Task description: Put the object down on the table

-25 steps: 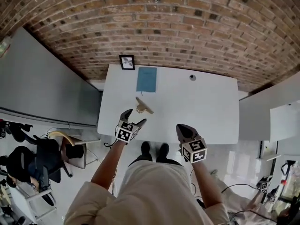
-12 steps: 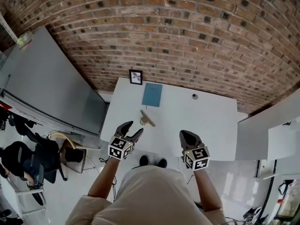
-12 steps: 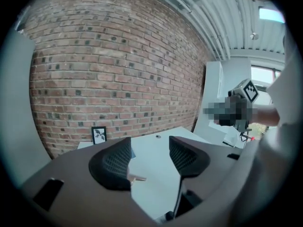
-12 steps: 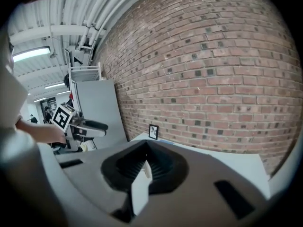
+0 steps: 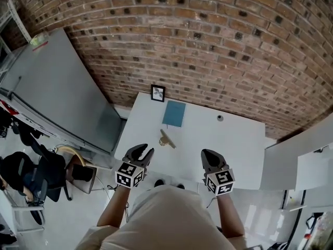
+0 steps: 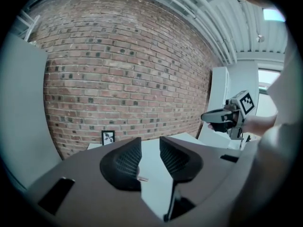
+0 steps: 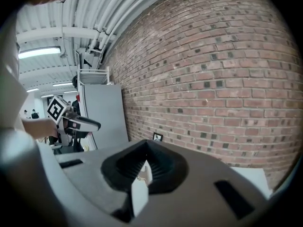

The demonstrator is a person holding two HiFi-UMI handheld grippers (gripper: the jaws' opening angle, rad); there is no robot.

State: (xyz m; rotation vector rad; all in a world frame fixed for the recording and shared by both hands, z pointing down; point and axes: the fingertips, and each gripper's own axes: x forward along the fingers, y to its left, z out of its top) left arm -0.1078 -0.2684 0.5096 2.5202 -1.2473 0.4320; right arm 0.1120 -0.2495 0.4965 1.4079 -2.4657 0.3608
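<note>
A small tan wooden object (image 5: 166,139) lies on the white table (image 5: 234,145), with neither gripper touching it. My left gripper (image 5: 143,151) hovers at the table's near edge, just short of the object. Its jaws are closing, a gap still shows between the pads (image 6: 128,160), and nothing is in it. My right gripper (image 5: 208,155) is held over the near edge further right. Its jaws are together, with only a thin sliver between the pads (image 7: 158,167). Each gripper view shows the other gripper (image 6: 222,116) (image 7: 78,123) off to the side.
A blue notebook (image 5: 174,113) and a small framed picture (image 5: 157,92) sit at the table's far side by the brick wall (image 5: 208,46). A small dark knob (image 5: 220,117) is at the far right. A grey panel (image 5: 62,87) and a loaded chair (image 5: 52,173) stand left of the table.
Both grippers have drawn back from the tabletop to its near edge. The left jaws have narrowed from wide open. The wooden object stays where it lay.
</note>
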